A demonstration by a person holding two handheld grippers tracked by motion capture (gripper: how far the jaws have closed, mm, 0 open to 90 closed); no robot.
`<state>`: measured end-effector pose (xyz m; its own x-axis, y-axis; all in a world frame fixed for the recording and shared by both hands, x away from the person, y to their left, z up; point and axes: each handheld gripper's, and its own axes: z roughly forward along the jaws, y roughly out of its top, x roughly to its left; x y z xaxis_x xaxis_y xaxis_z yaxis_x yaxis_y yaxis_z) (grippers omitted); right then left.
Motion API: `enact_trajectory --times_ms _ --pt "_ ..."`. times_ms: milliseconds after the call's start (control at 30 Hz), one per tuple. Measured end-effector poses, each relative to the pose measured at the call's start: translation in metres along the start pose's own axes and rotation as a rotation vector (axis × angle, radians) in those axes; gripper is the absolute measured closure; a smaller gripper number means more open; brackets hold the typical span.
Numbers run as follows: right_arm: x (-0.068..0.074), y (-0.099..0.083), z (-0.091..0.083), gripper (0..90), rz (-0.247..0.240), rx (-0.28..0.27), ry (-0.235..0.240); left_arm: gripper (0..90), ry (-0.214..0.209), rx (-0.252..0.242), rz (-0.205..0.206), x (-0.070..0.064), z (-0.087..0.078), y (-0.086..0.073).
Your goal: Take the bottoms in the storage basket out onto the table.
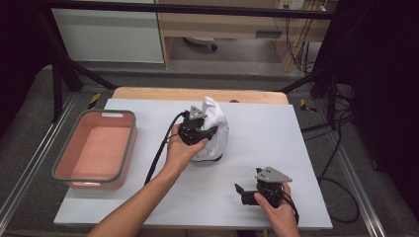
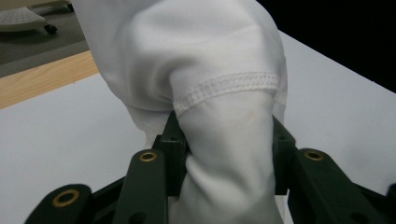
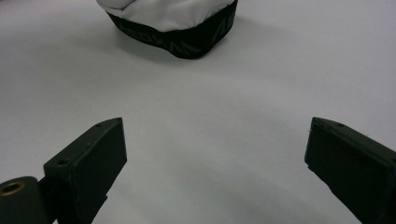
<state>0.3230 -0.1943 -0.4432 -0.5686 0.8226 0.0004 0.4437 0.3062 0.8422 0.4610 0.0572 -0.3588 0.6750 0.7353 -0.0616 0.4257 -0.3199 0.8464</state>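
The white garment stands bunched in a tall heap near the middle of the table, a black lettered waistband along its base and a stitched hem across its folds. Your left gripper pinches a fold of it, arm stretched forward. Your right gripper rests low near the table's front edge, jaws spread wide, well apart from the cloth.

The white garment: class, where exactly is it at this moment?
In the high view the white garment stands bunched near the table's middle, pinched by the left tongs, right of the pink basket.
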Motion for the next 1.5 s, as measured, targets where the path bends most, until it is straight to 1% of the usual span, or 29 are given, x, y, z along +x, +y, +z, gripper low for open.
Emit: enact_trajectory --times_ms 100,167,200,300,367,433,500,533,567,600,700,867,1067,1133,1200,1300,1400,1500 --pt "0.001 0.001 -0.001 5.5 0.004 -0.012 0.004 60.6 -0.003 0.012 0.000 -0.003 0.003 -0.002" --pt "0.002 0.002 0.000 5.4 -0.003 -0.013 0.006 60.6 -0.013 0.004 -0.037 -0.005 0.009 0.001" --pt "0.002 0.002 0.000 5.4 -0.004 -0.012 0.006 60.6 -0.015 0.001 -0.043 -0.007 0.013 0.003" --pt "0.002 0.002 0.001 5.6 -0.006 -0.009 0.009 60.6 0.008 0.006 0.007 -0.016 0.021 0.008" --pt "0.002 0.000 -0.001 5.6 -0.009 -0.007 0.012 60.6 0.003 0.017 0.028 -0.020 0.024 0.008" --pt "0.002 -0.001 -0.003 5.5 -0.011 -0.009 0.017 60.5 -0.003 0.026 0.024 -0.023 0.025 0.007" --pt "0.002 -0.001 -0.004 5.5 -0.015 -0.009 0.016 60.6 -0.016 0.027 0.009 -0.024 0.026 0.005" --pt "0.002 0.000 -0.004 5.5 -0.011 -0.012 0.018 60.5 -0.022 0.032 0.009 -0.024 0.027 0.004" --pt "0.002 0.001 -0.003 5.5 -0.008 -0.015 0.021 60.6 -0.024 0.039 0.017 -0.025 0.028 0.003" --pt "0.002 0.002 -0.002 5.6 -0.006 -0.020 0.020 60.5 -0.021 0.042 0.024 -0.025 0.029 0.002" --pt "0.004 0.004 0.000 5.8 -0.010 -0.020 0.023 60.5 -0.025 0.047 0.020 -0.024 0.029 0.000" --pt "0.005 0.002 0.001 5.7 -0.021 -0.010 0.026 60.4 -0.024 0.048 0.023 -0.021 0.029 -0.004" --pt "0.003 0.002 0.000 5.6 -0.009 -0.018 0.028 60.0 -0.024 0.070 0.008 -0.016 0.029 -0.018" --pt "0.004 0.003 0.001 5.5 -0.014 -0.016 0.032 59.9 -0.029 0.079 0.006 -0.015 0.028 -0.020" --pt "0.006 0.003 0.003 5.6 -0.019 -0.010 0.039 59.8 -0.033 0.076 0.001 -0.014 0.028 -0.022" --pt "0.007 0.003 0.003 5.6 -0.024 -0.006 0.041 59.7 -0.035 0.082 0.012 -0.015 0.026 -0.025" --pt "0.006 0.002 0.002 5.6 -0.019 -0.006 0.038 59.3 -0.037 0.089 0.011 -0.016 0.025 -0.028" --pt "0.004 0.001 0.000 5.6 -0.014 -0.009 0.033 58.8 -0.036 0.103 0.027 -0.016 0.024 -0.034"
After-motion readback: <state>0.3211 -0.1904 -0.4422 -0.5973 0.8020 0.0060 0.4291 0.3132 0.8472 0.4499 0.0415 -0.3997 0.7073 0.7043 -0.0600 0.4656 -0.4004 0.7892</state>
